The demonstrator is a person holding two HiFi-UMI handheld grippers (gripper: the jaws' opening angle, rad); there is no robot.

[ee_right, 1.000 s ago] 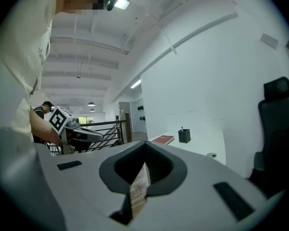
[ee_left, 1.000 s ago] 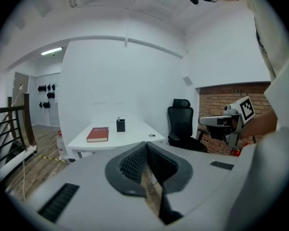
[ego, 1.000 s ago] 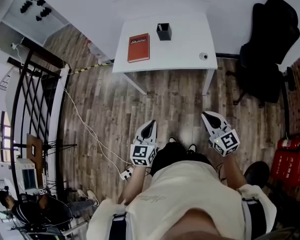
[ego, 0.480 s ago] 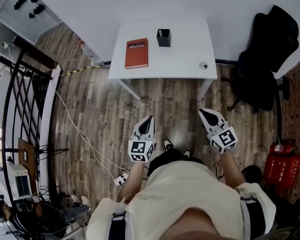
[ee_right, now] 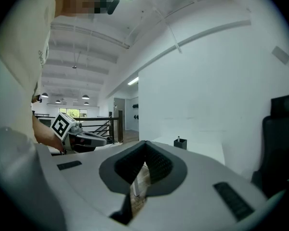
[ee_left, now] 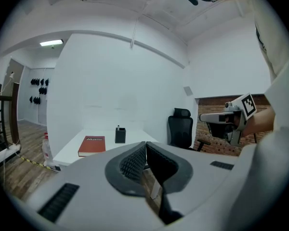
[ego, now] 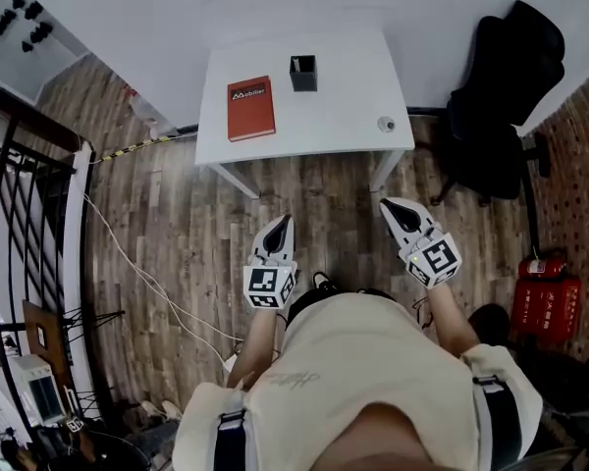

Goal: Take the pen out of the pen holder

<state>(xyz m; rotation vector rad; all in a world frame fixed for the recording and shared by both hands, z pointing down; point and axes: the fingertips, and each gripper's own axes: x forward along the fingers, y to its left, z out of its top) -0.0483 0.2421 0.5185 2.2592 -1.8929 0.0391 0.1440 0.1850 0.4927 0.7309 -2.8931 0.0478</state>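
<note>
A black pen holder (ego: 302,73) stands near the back of the white table (ego: 344,116), with a pen tip sticking up from it in the left gripper view (ee_left: 120,134); the holder (ee_right: 180,143) also shows small in the right gripper view. Both grippers hover over the wooden floor, well short of the table. My left gripper (ego: 280,222) is shut with nothing between its jaws (ee_left: 145,144). My right gripper (ego: 387,205) is also shut and empty (ee_right: 145,144).
A red book (ego: 249,107) lies on the table left of the holder, and a small round object (ego: 386,124) sits near its right front corner. A black office chair (ego: 501,96) stands right of the table. A red fire extinguisher (ego: 542,302) and cables (ego: 157,283) are on the floor.
The person has walked toward the table, so the table sits closer and more central. Both grippers moved forward with the body, still shut.
</note>
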